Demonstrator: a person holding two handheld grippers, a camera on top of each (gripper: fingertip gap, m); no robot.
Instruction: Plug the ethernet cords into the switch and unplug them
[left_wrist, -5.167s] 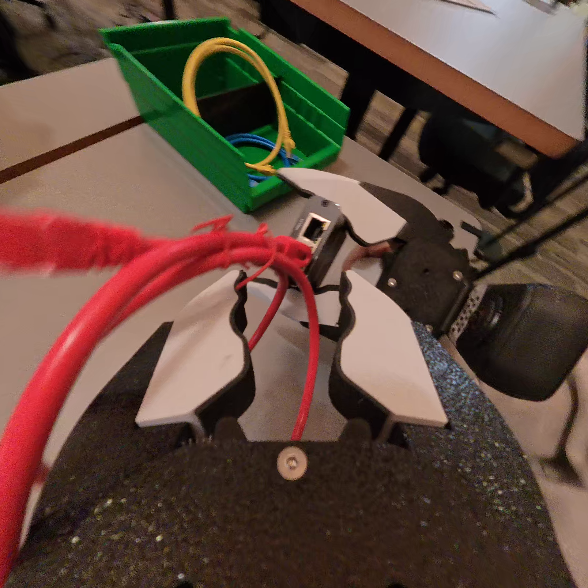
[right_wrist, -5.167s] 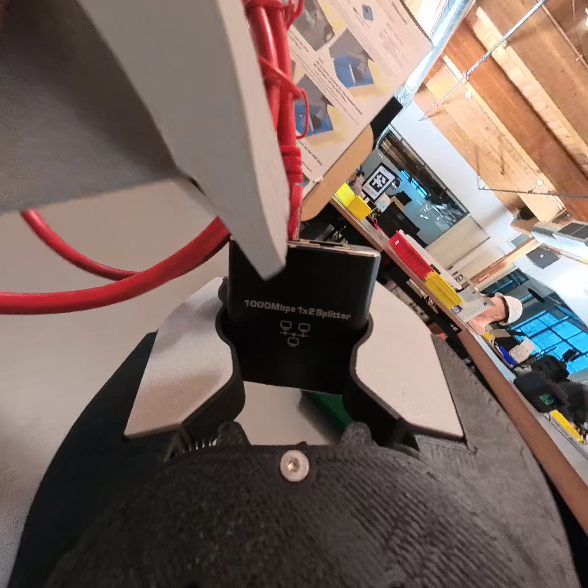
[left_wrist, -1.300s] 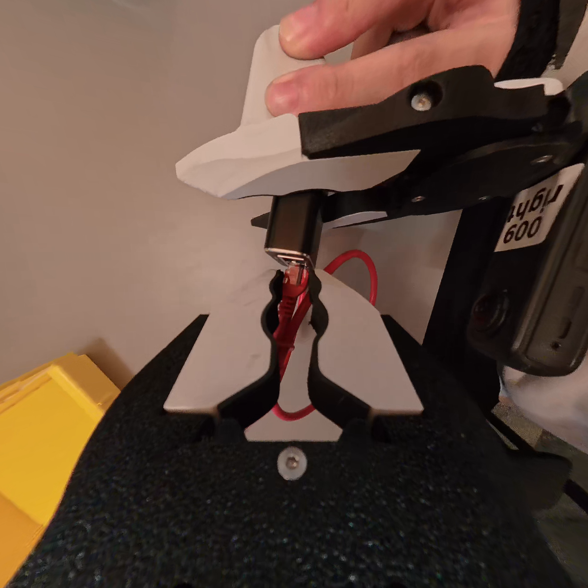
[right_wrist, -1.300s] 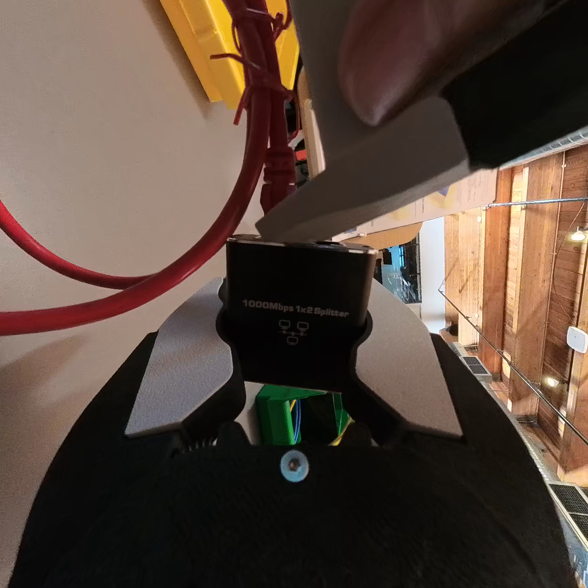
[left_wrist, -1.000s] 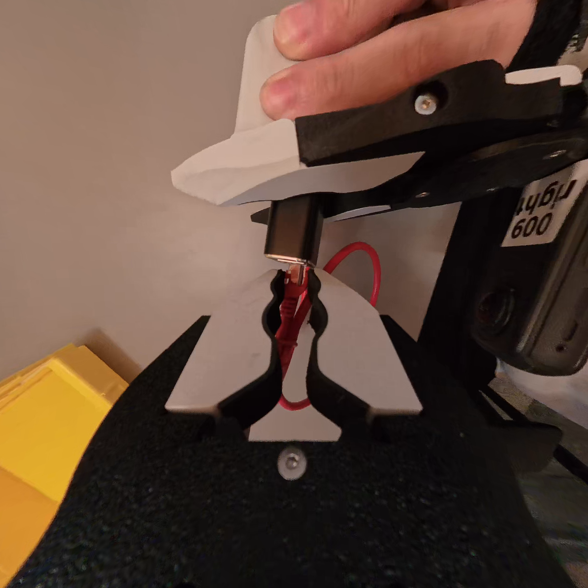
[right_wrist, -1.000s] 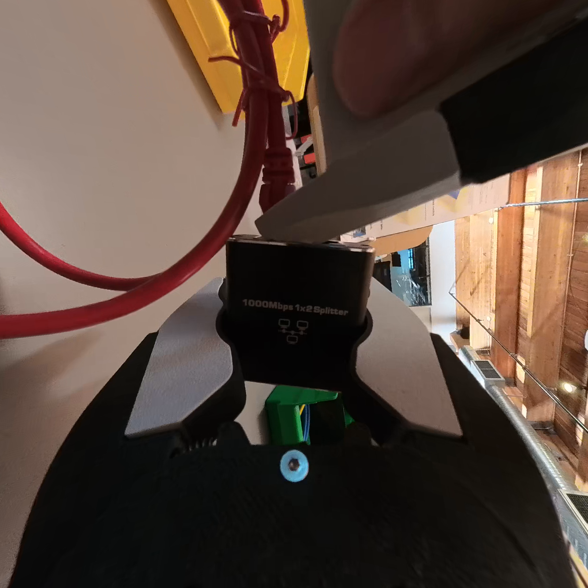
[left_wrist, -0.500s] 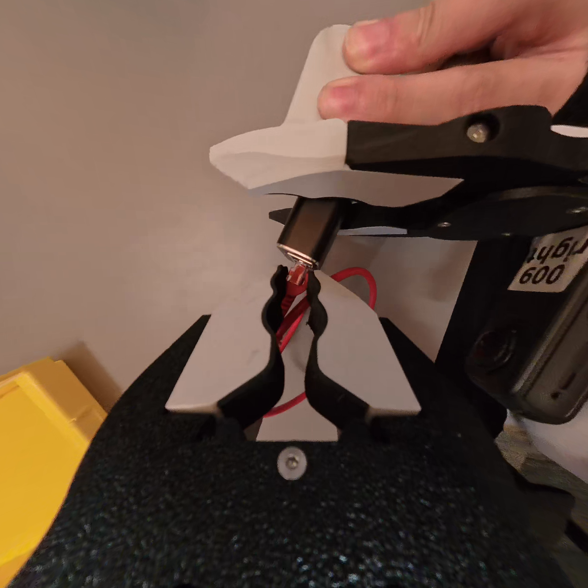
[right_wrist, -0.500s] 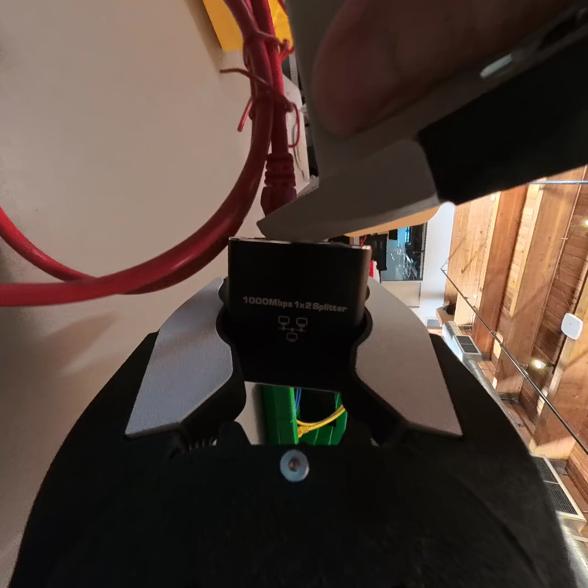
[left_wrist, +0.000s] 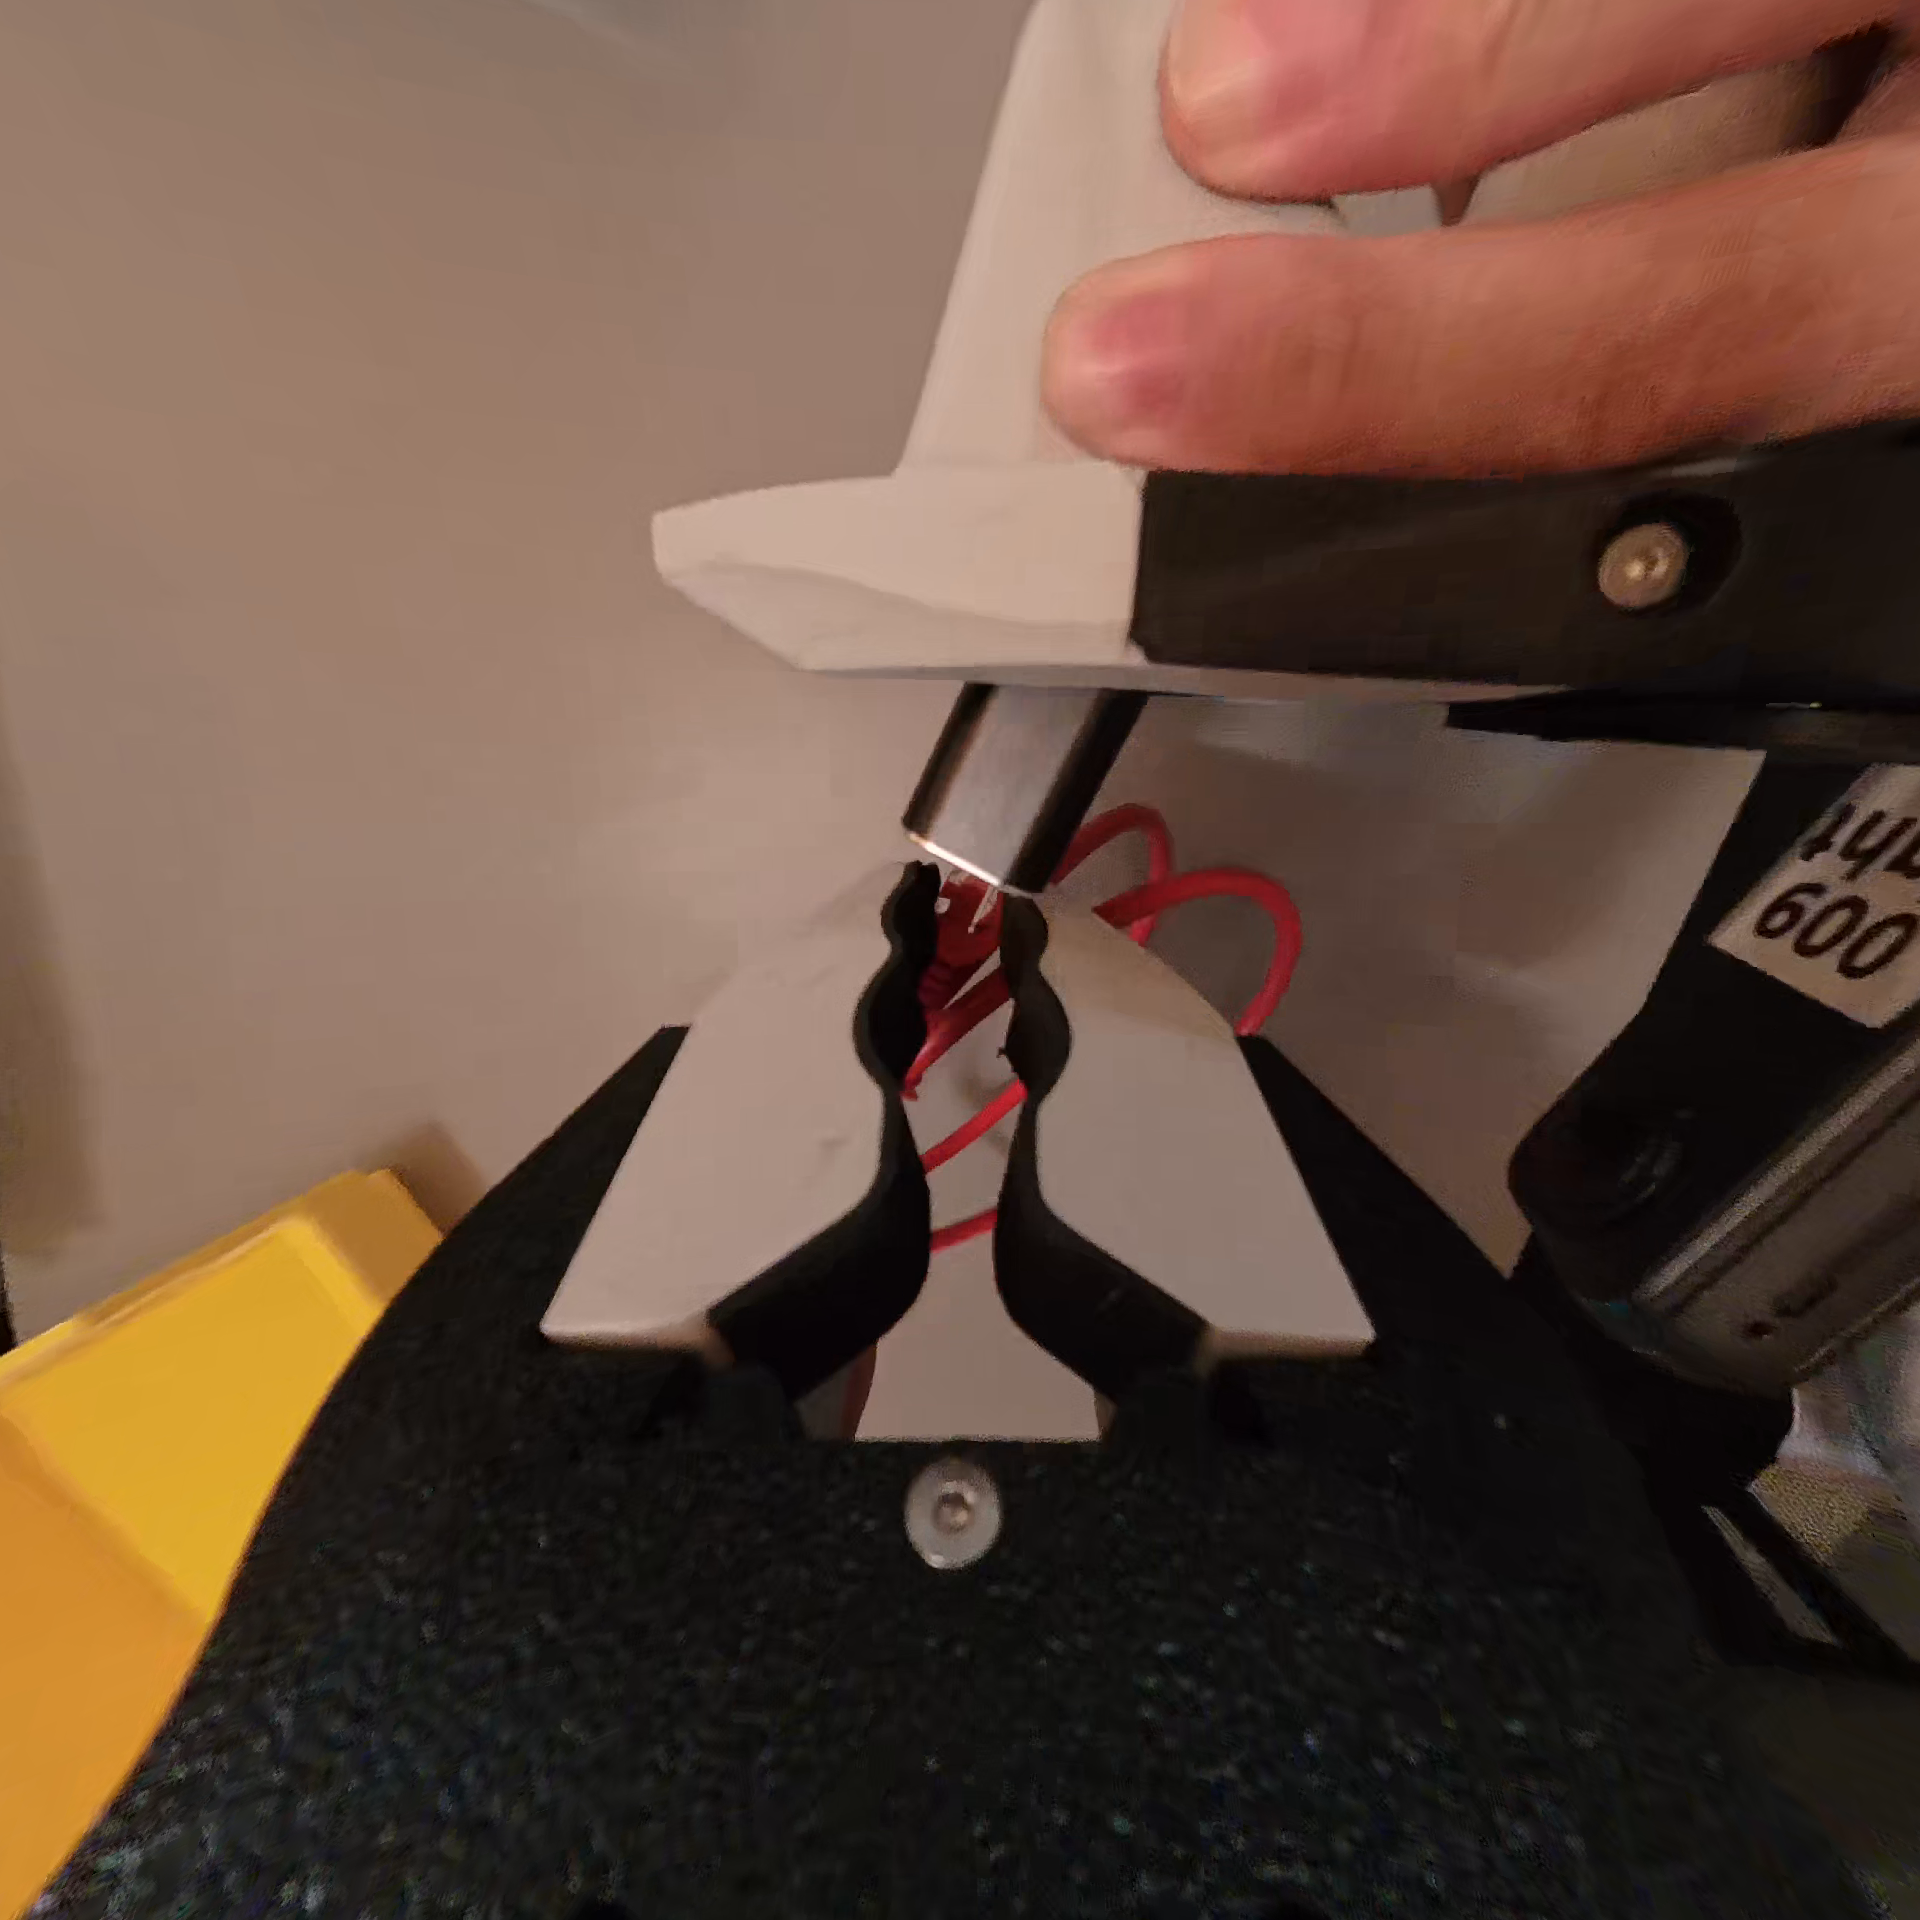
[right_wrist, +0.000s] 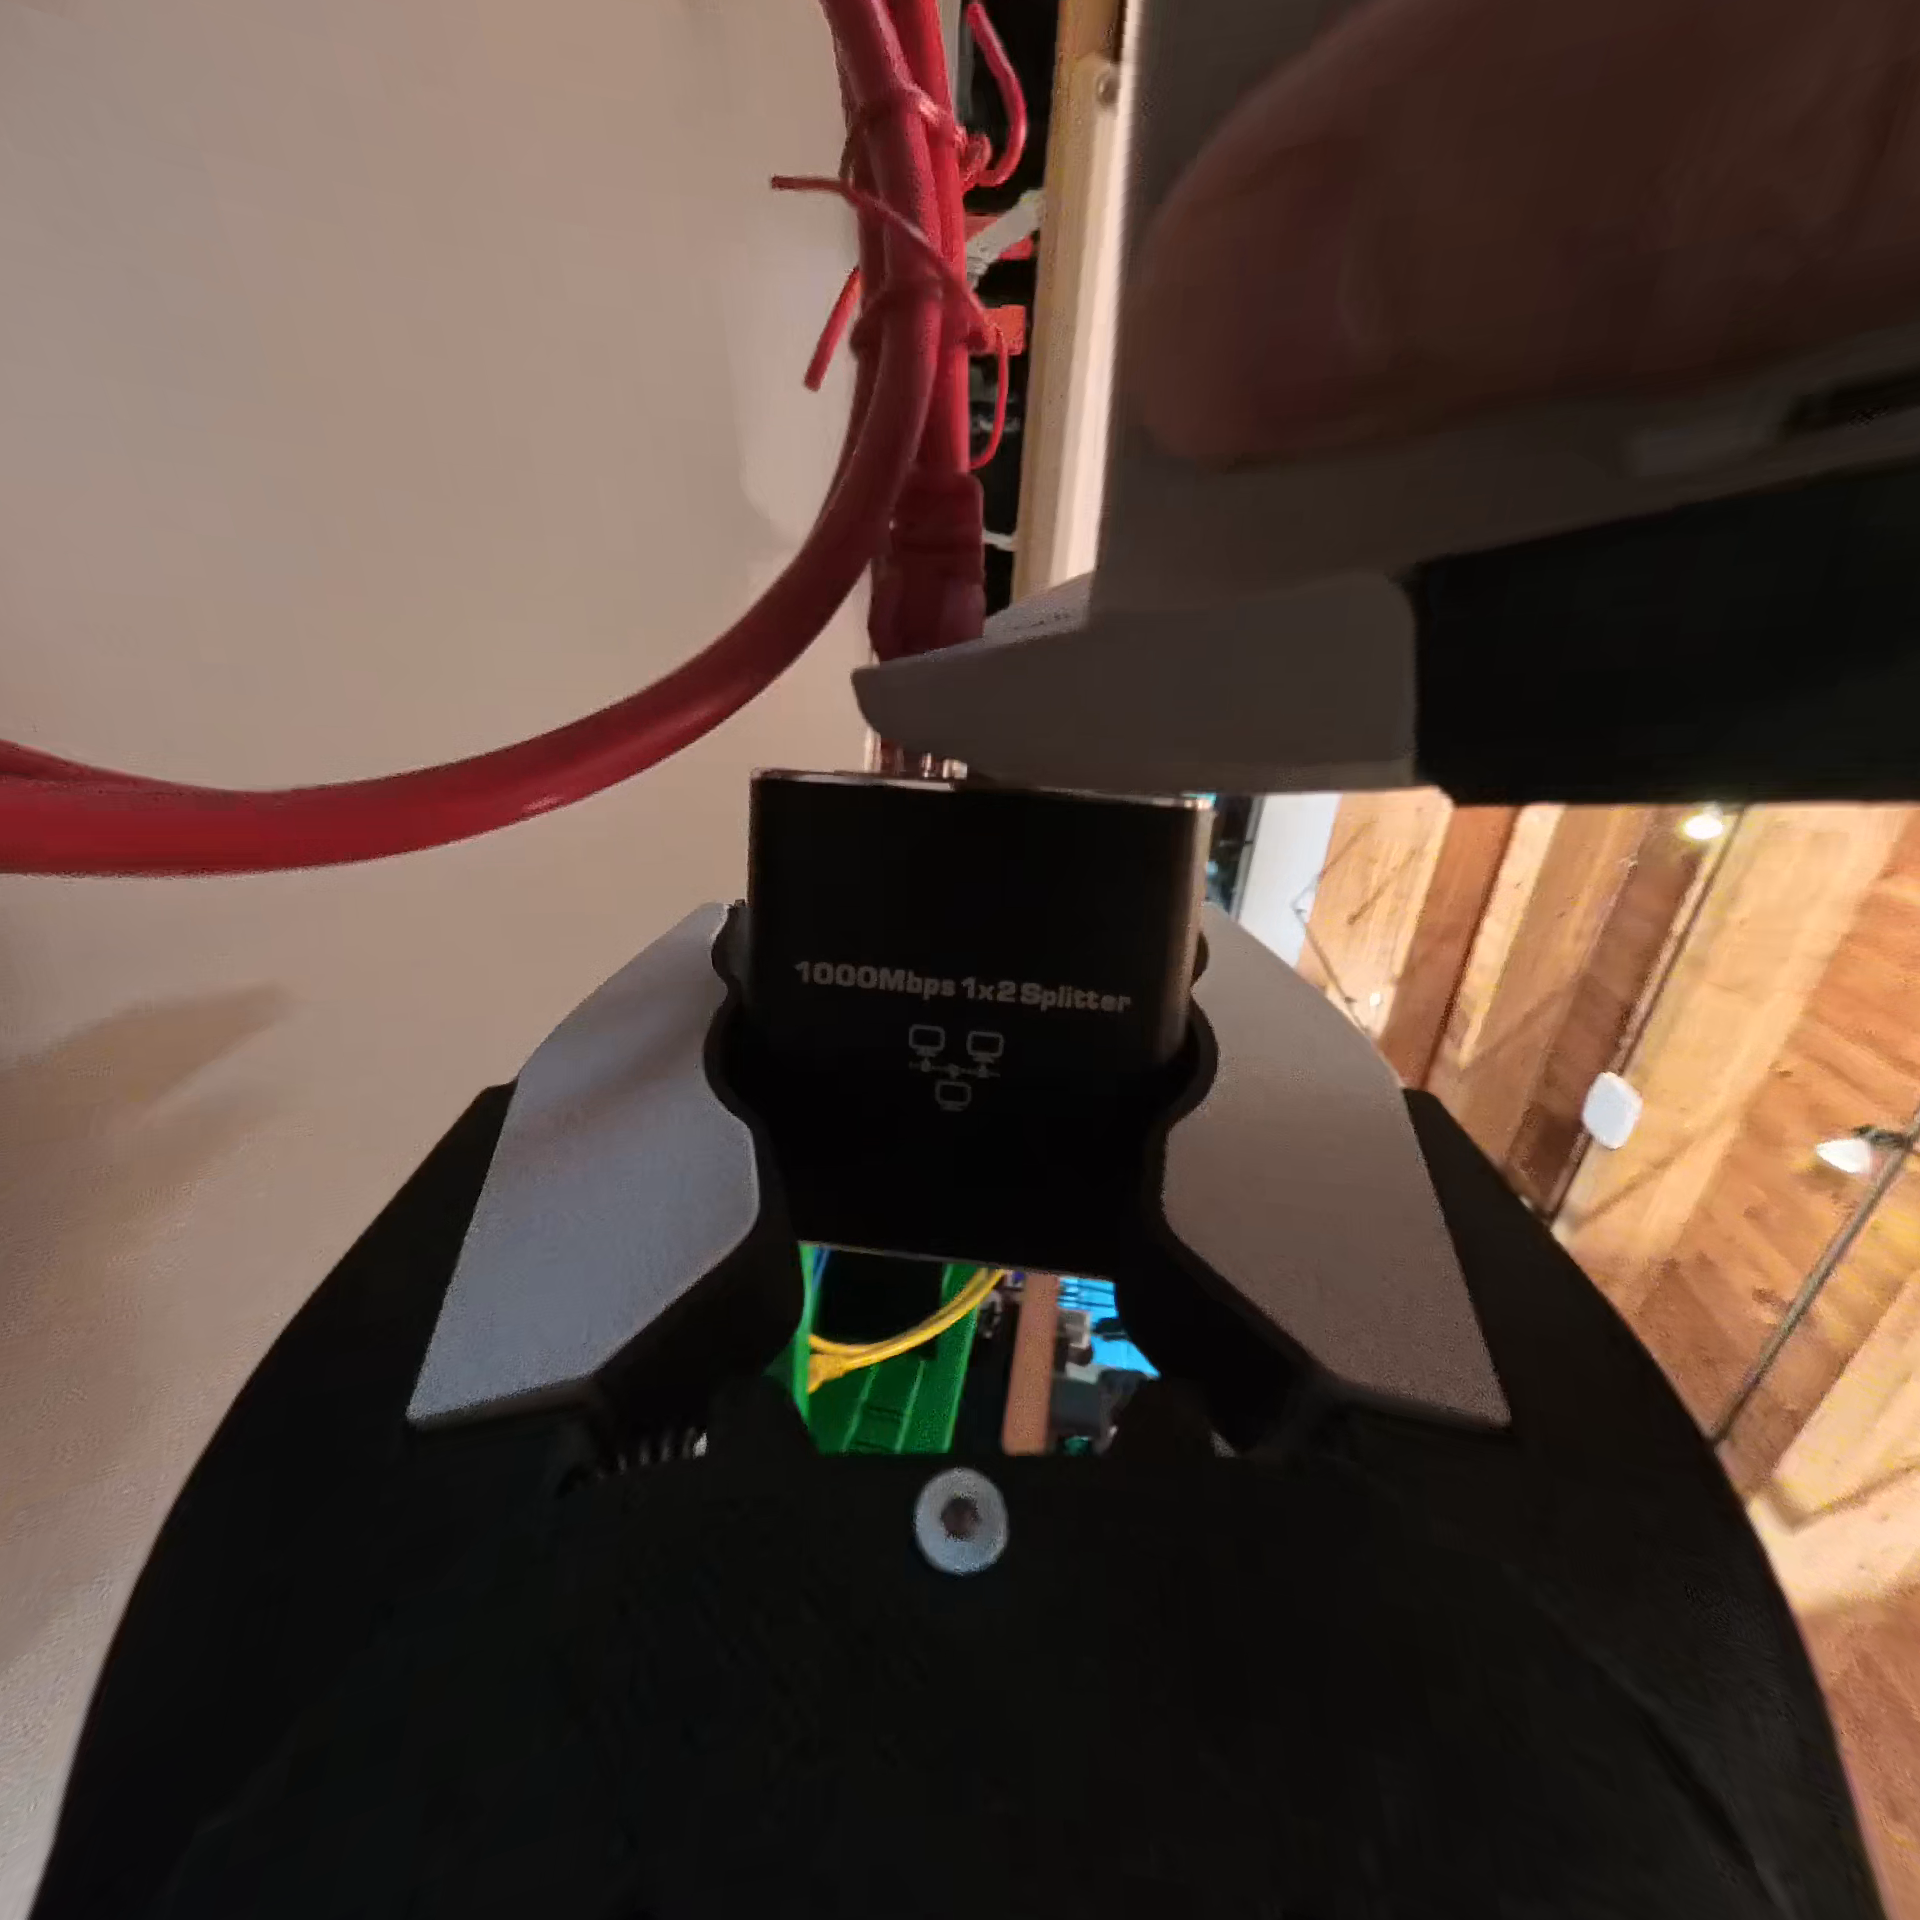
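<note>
While the right gripper (right_wrist: 961, 997) pinched the black switch (right_wrist: 971, 997) by its two sides, its grey fingers (right_wrist: 613, 1174) pressed against the casing, the left gripper (left_wrist: 961, 914) met it from the opposite direction. The left gripper's fingers were drawn close together around the plug of the red ethernet cord (left_wrist: 961, 930), whose tip sat right at the switch's (left_wrist: 1003, 800) metal-rimmed port face; how far in it went could not be told. The switch stood tilted in the left wrist view, under a grey finger of the right gripper (left_wrist: 904, 582) with a person's hand (left_wrist: 1455, 260) resting on it. Behind, the red cord (right_wrist: 582, 758) looped away, tied in a bundle. A yellow bin (left_wrist: 156, 1392) lay at lower left, and a green bin (right_wrist: 894, 1382) holding a yellow cord (right_wrist: 904, 1330) showed beneath the switch.
</note>
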